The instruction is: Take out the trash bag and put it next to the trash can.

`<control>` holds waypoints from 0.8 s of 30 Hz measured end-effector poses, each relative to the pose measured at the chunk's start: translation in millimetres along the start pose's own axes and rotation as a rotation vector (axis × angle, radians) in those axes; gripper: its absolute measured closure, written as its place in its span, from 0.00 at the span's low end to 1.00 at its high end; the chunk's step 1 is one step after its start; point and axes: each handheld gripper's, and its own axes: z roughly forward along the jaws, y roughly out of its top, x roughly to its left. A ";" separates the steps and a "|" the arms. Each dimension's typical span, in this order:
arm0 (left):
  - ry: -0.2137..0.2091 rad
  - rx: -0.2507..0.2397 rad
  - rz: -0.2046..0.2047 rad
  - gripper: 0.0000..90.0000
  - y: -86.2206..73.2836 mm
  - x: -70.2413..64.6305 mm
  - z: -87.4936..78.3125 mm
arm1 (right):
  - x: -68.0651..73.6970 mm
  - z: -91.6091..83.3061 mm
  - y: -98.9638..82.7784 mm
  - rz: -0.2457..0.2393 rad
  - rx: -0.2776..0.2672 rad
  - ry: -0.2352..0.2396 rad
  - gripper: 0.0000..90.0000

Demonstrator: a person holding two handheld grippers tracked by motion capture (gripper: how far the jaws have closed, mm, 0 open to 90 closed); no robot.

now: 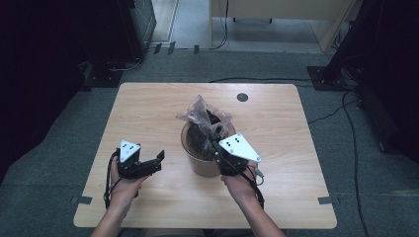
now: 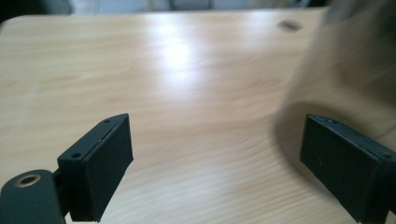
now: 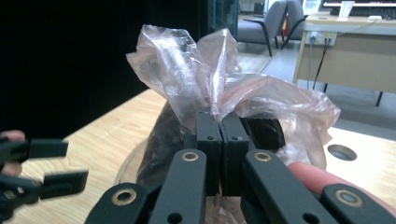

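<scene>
A brown round tub [image 1: 201, 165] stands at the middle of the wooden table [image 1: 148, 108]. In it sits a clear plastic bag [image 1: 200, 112] with dark contents, its bunched top sticking up. My right gripper [image 1: 213, 139] reaches over the tub's near rim and is shut on the bag's gathered neck. In the right gripper view the jaws [image 3: 219, 122] meet on the crumpled bag [image 3: 187, 70]. My left gripper [image 1: 158, 161] hovers low to the left of the tub, open and holding nothing. In the left gripper view its wide jaws [image 2: 217, 140] frame bare table, with the blurred tub [image 2: 345, 70] at the right.
A round cable hole [image 1: 242, 97] sits in the table's far right part. Cables [image 1: 353, 148] trail over the grey floor at the right. A desk [image 3: 350, 51] and chairs stand beyond the table. My left gripper [image 3: 46, 168] appears blurred at the right gripper view's left edge.
</scene>
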 end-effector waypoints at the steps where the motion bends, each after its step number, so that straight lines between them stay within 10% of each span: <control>1: 0.018 0.006 -0.009 0.11 -4.2 4.1 0.4 | 0.0 -0.7 1.5 -0.002 -0.007 0.003 1.00; 24: 0.165 0.213 0.004 0.11 -79.7 50.6 -5.4 | -9.9 -20.2 61.1 -0.019 -0.140 -0.005 1.00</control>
